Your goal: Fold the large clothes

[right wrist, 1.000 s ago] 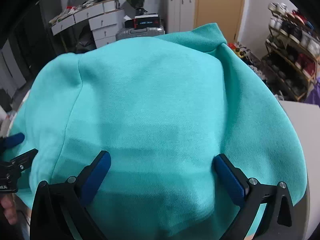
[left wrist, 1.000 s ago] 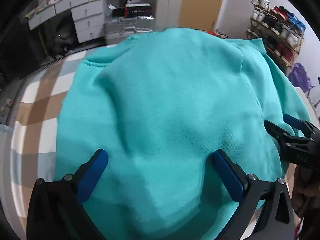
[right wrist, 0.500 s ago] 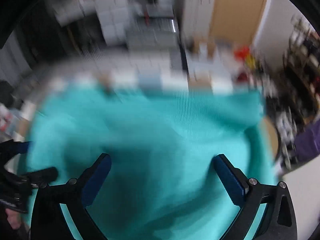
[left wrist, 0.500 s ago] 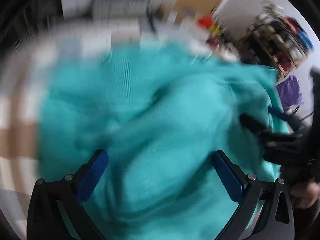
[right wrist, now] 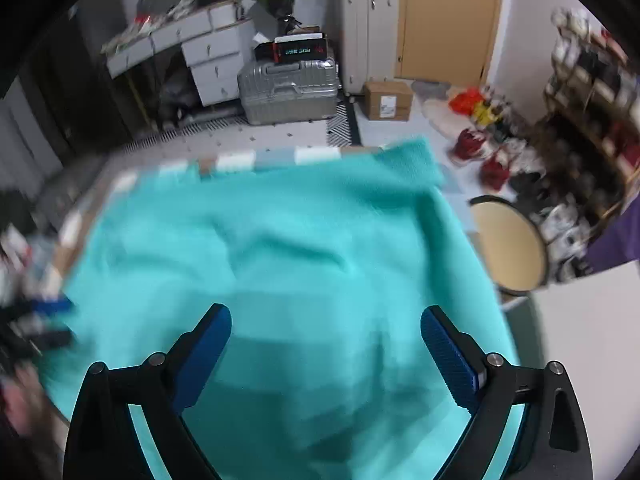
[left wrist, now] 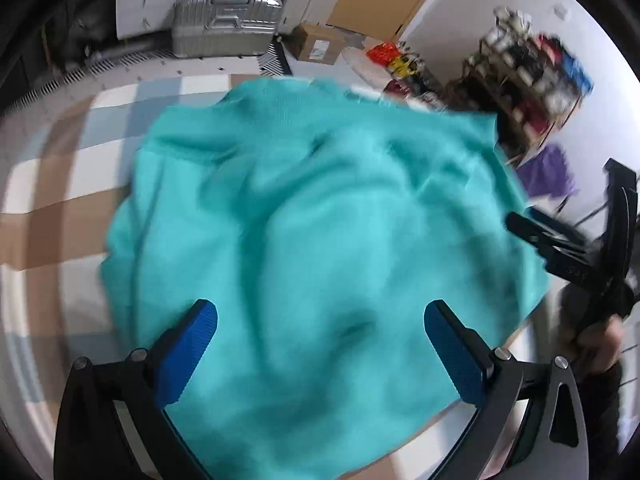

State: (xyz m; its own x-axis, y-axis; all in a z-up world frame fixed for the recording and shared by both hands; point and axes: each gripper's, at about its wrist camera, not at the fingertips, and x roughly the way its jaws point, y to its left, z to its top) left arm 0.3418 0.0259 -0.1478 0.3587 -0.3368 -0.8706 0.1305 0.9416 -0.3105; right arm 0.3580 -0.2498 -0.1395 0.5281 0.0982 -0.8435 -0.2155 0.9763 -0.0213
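Soft, thick, floppy teal sweatshirt (left wrist: 320, 248) lying rumpled across the checked cover (left wrist: 60, 216), likely best pinched at hem corners or shoulder seams, never mid-panel; left gripper (left wrist: 320, 344) and right gripper (right wrist: 324, 344) both spread wide over it, gripping nothing.

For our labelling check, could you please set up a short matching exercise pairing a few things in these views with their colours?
Things:
1. sweatshirt
2. suitcase lying flat
3. cardboard box
4. pads of the right hand-held gripper

Colours:
a. brown
b. dark blue
c. turquoise
d. silver-grey

Pairs: 1-c, 2-d, 3-a, 4-b
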